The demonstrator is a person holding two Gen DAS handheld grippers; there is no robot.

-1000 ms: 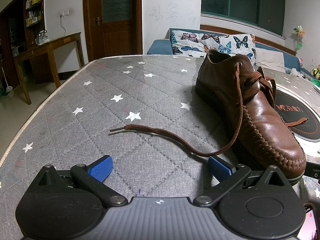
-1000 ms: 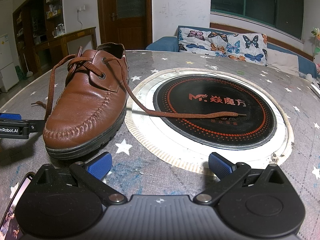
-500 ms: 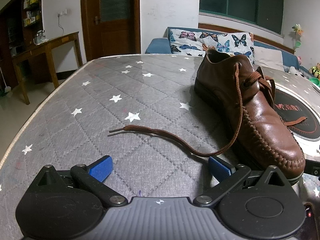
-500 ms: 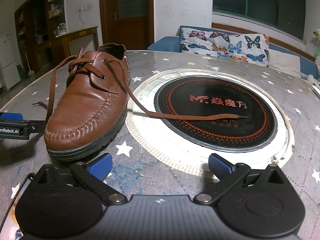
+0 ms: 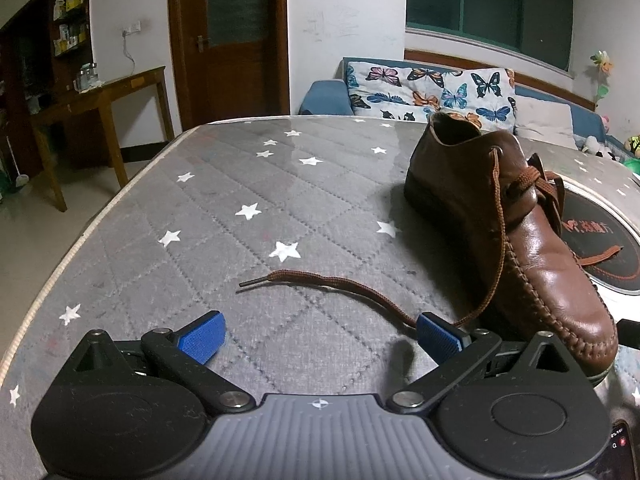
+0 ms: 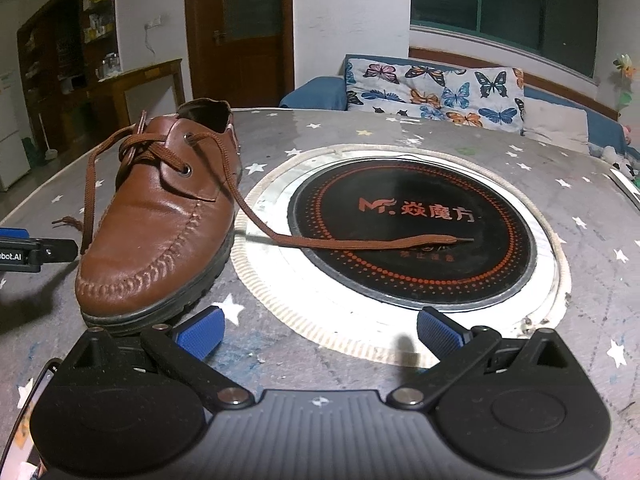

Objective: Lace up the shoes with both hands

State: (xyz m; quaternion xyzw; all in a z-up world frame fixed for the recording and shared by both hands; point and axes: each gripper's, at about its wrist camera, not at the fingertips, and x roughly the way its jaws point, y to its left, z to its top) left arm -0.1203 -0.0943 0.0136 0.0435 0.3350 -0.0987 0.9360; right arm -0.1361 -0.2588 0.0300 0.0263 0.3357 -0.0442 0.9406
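Left claw [image 5: 320, 334]: I am holding it wide open, gripping nothing; it is hanging low over the quilted star table top [image 5: 224, 216], near its front edge.
Right claw [image 6: 320, 332]: I am holding it equally wide open and empty, just behind the shoe's toe.
Shoe [image 6: 160, 220]: brown leather, upright mid-table, laces threaded but untied.
Left lace end [image 5: 320, 282]: lying slack on the quilt, now running right up to my left claw's right pad [image 5: 438, 336].
Right lace end [image 6: 360, 242]: lying across the black round plate [image 6: 412, 232], tip towards the table's right edge.
Change: over the last second both claws are creeping forward; laces are staying put.
Meaning: I am judging this as approach only; no lace grasped yet, tying not begun.
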